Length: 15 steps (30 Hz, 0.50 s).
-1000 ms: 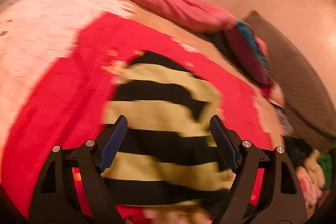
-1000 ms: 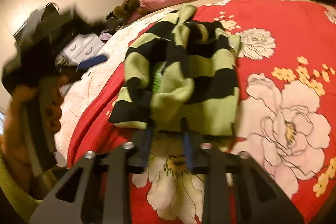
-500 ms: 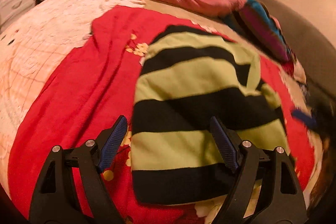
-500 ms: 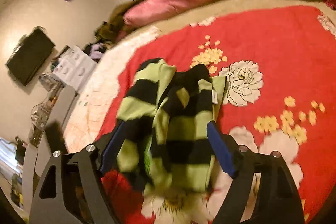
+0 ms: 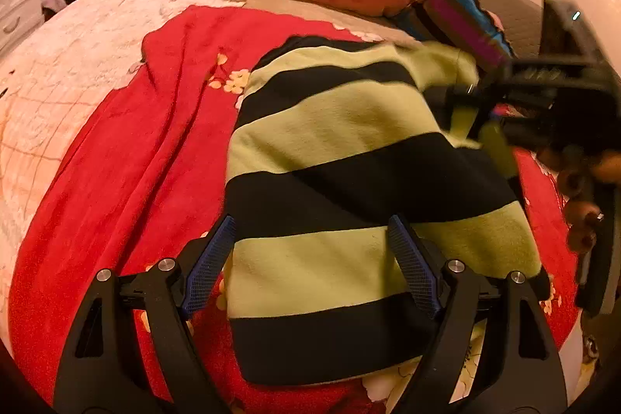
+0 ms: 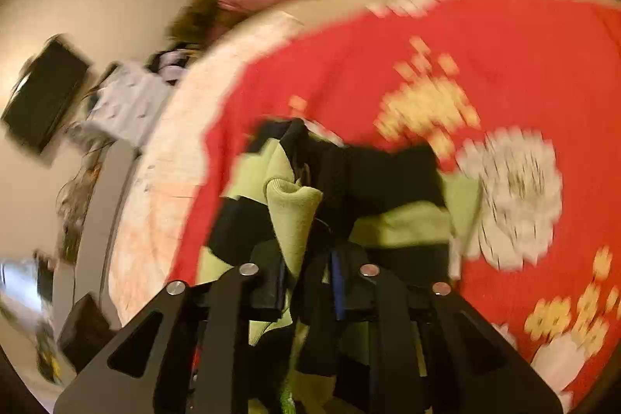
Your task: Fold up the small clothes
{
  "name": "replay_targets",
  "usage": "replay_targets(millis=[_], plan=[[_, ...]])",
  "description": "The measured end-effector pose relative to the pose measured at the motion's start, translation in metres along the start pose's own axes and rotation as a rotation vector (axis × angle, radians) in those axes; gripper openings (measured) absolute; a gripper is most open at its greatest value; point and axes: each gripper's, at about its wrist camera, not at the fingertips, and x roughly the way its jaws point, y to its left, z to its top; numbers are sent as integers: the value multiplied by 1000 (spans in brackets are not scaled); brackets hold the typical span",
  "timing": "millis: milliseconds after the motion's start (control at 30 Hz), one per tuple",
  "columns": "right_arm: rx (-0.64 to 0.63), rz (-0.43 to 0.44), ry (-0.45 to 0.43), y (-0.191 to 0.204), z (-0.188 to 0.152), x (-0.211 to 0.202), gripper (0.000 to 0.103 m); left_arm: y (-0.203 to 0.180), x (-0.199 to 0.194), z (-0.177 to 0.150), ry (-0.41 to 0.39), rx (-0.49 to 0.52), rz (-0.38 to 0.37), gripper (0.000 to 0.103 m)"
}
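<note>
Right gripper [image 6: 308, 291]: now clamping a sweater [image 5: 349, 204] fold again, after opening a moment ago. Left gripper [image 5: 310, 266]: hovering wide over the sweater, lying on the red blanket [image 5: 116, 161]. Next fold is probably starting.

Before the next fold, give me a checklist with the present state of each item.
1. Right gripper shut on the striped sweater: ok.
2. Left gripper open, its fingers either side of the sweater's near part: ok.
3. Sweater lying flat: not ok, bunched at the right gripper.
4. Sweater on the red blanket: ok.
5. Sleeves tucked in: cannot tell.
6. Right wrist view sharp: not ok, blurred.
</note>
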Motion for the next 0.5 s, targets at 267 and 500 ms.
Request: replay_targets(millis=[267,500], plan=[[-105,-313,-8,-28,13,6,34,-23,9,-5,31,116,6,73],[7,-91,-142,-39,-14,-60,40,-15,7,-4,34,73,-14,74]])
